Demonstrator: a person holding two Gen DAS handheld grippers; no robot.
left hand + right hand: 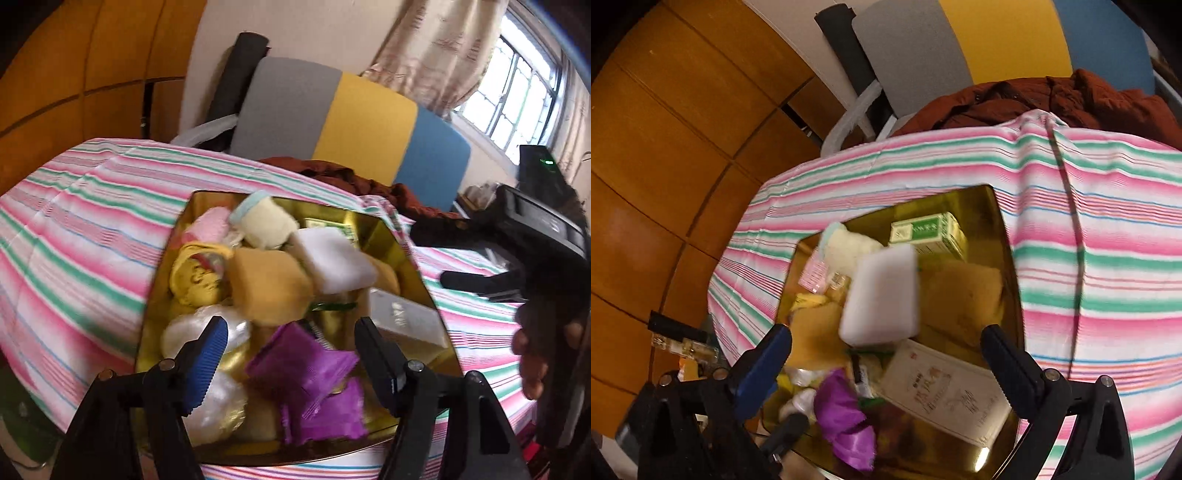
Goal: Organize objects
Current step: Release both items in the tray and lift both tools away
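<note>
Both sets of jaws stand open and empty over the gold tin (397,254), which sits on the striped cloth (85,221) covering the tabletop: the left gripper (291,354) hangs above the purple packets (306,373) at the near end, and the right gripper (886,354) frames the white sponge block (882,295), with nothing pressed between either pair of pads. The main risk, as I judge it, is the heap itself: the tin is filled above its rim, so the white sponge block, which appears to sit tilted on top of the pile, could slide off onto the cloth if a jaw nudges it or the yellow sponge (269,284) beneath it. Soft, springy things like these give under a pinch and can pop out of the pads. The slippery clear-wrapped bundle (207,332) by the left pad could squirt aside, and the two grippers work close enough over one tin to knock each other. Inside the tin are also a cream rolled cloth (266,221) and a pink one (210,221) at the far end, a green and white carton (923,232) in the far corner, a yellow round item (195,273), and a flat white box with printed characters (945,395) near the right gripper
</note>
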